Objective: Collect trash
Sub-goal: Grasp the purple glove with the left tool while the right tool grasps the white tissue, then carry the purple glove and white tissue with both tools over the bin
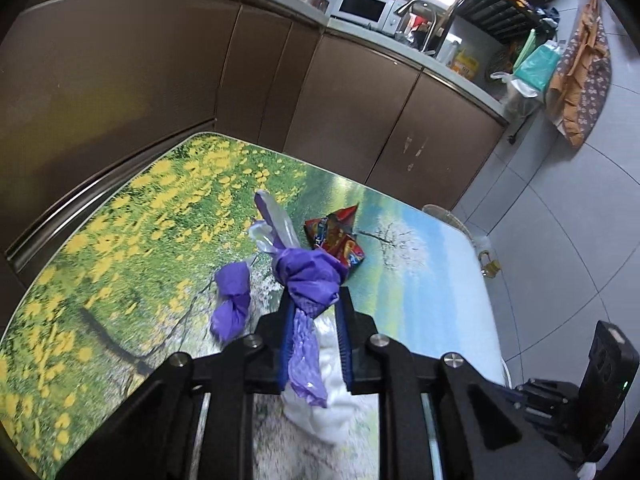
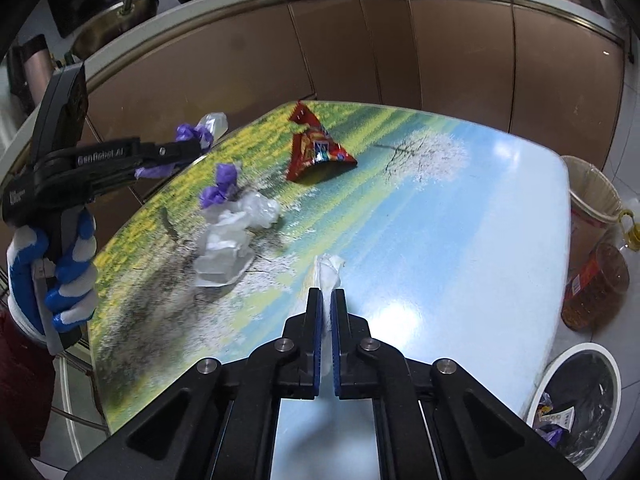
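A surface (image 2: 460,240) printed with a meadow and river stands against brown cabinets (image 2: 460,52); its right half is mostly bare. The left hand-held gripper (image 1: 312,312) grasps a purple plastic bag (image 1: 308,276) above the far-left edge. The right hand-held gripper (image 2: 326,300) is clenched on a white tissue (image 2: 329,270). A red snack wrapper (image 2: 316,150) lies mid-surface; a bin (image 2: 580,400) sits on the floor, right.

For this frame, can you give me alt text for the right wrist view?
The right gripper is shut on a white tissue above a table printed with a landscape. To the left, a gloved hand holds the left gripper with a purple bag; a red snack wrapper lies farther back.
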